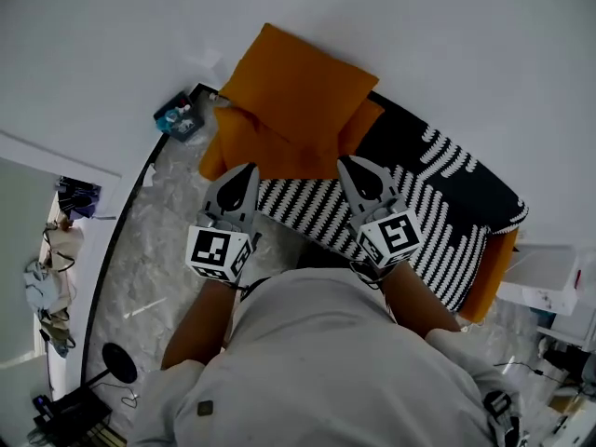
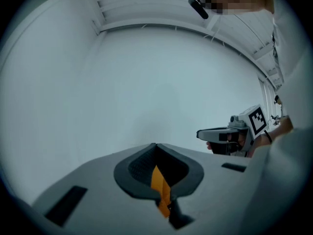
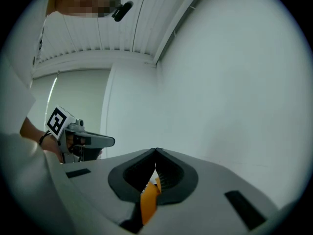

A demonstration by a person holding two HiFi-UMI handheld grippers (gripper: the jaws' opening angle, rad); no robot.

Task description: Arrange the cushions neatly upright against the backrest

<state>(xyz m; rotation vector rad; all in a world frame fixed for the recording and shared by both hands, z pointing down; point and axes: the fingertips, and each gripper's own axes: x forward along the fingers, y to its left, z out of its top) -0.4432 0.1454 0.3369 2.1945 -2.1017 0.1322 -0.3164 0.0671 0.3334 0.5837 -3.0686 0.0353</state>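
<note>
Left gripper (image 1: 249, 169) is biting down on the near edge of the front orange cushion (image 1: 279, 147), jaws squeezed together with a strip of orange fabric sticking out between the pads. That's showing clearly in the left gripper view. Right gripper (image 1: 345, 161) is doing the exact same thing on the same edge, further along to the right, and a little orange fold is bunching up inside its closed jaws too. So both claws are pinching the one cushion, side by side and a fair bit apart.

That cushion is sitting at the left end of the sofa (image 1: 484, 277), right where the black and white striped throw (image 1: 438, 194) is covering the seat. A second orange cushion (image 1: 298, 77) is lying behind it, overlapping its far edge, with the white wall (image 1: 447, 35) beyond it. From this steep angle I can't tell how upright either one is standing. Marble-looking floor (image 1: 149, 250) is showing off to the left.
</note>
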